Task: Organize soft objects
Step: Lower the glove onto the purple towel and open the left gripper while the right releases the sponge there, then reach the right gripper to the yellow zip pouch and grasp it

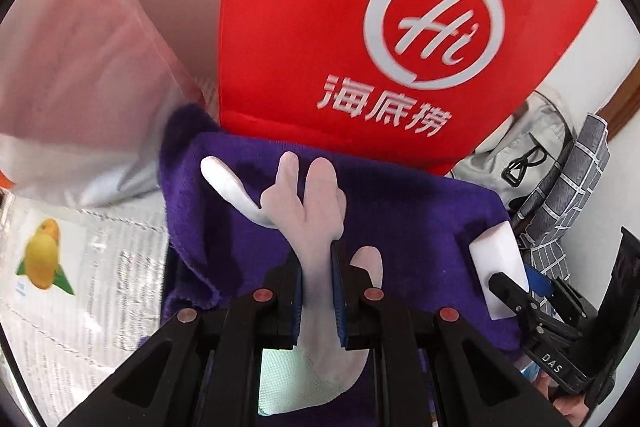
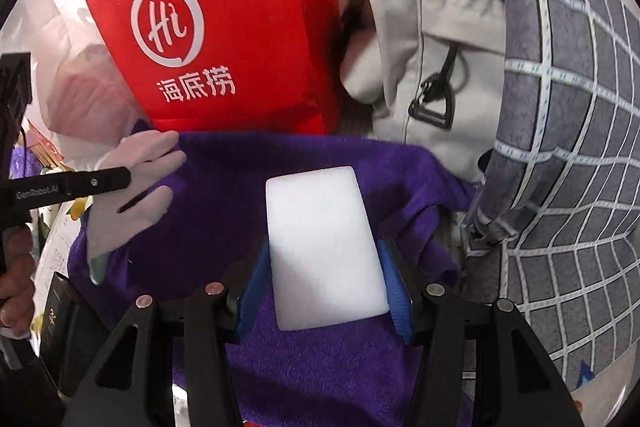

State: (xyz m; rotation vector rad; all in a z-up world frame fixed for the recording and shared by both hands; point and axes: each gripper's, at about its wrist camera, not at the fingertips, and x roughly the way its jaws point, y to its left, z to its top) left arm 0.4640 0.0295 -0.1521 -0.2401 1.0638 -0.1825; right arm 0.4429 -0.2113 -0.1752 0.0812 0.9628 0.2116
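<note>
My left gripper [image 1: 316, 259] is shut on a pale lilac glove [image 1: 316, 203], whose fingers hang over a purple towel [image 1: 400, 211]. In the right wrist view the same glove [image 2: 132, 187] hangs at the left, with the left gripper's black finger across it. My right gripper [image 2: 324, 259] is shut on a white sponge block [image 2: 324, 251], its blue pads pressed on both long sides, just above the purple towel [image 2: 224, 187]. The sponge [image 1: 498, 267] also shows at the right of the left wrist view, held by the right gripper.
A red bag with a white logo [image 1: 360, 27] stands behind the towel, also in the right wrist view [image 2: 216, 27]. A grey cloth bag [image 2: 432, 67] and a grey checked cushion [image 2: 568, 147] lie to the right. A translucent plastic bag [image 1: 80, 67] and printed paper [image 1: 80, 247] lie left.
</note>
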